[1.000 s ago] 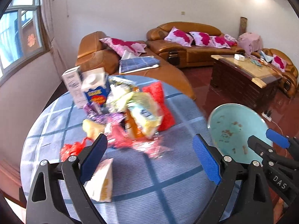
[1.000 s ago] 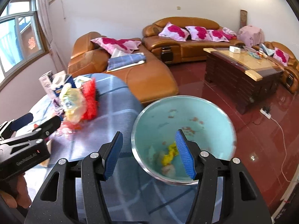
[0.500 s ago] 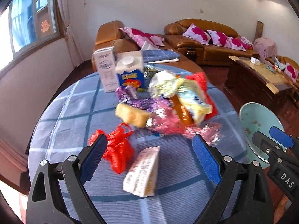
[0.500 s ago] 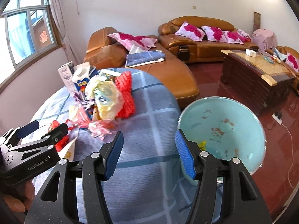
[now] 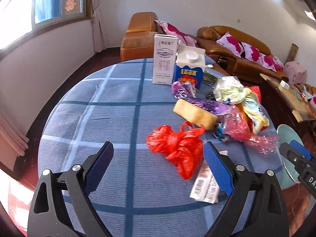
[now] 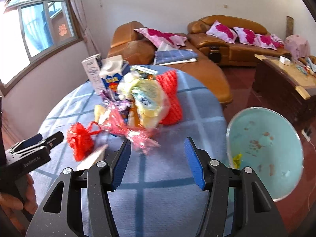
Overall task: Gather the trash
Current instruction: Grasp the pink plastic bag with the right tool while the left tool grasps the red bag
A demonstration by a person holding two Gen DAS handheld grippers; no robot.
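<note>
A pile of trash lies on the round blue checked table (image 5: 110, 106): a red plastic bag (image 5: 177, 146), a yellow sponge (image 5: 194, 114), a white barcode wrapper (image 5: 205, 183), pink crinkled plastic (image 5: 244, 130), purple wrappers, a blue milk carton (image 5: 188, 69) and a white box (image 5: 164, 59). My left gripper (image 5: 158, 166) is open and empty, just short of the red bag. My right gripper (image 6: 157, 162) is open and empty over the table, in front of the pink plastic (image 6: 138, 136). A light blue bin (image 6: 266, 152) stands on the floor to its right.
Orange leather sofas (image 6: 235, 39) with pink cushions stand behind the table. A dark wooden coffee table (image 6: 286, 81) is at the right. A window (image 6: 39, 29) is in the left wall. The floor is glossy red.
Both grippers have swung left, away from the bin and toward the trash pile. The left one now faces the red bag; the right one is over the table instead of over the bin.
</note>
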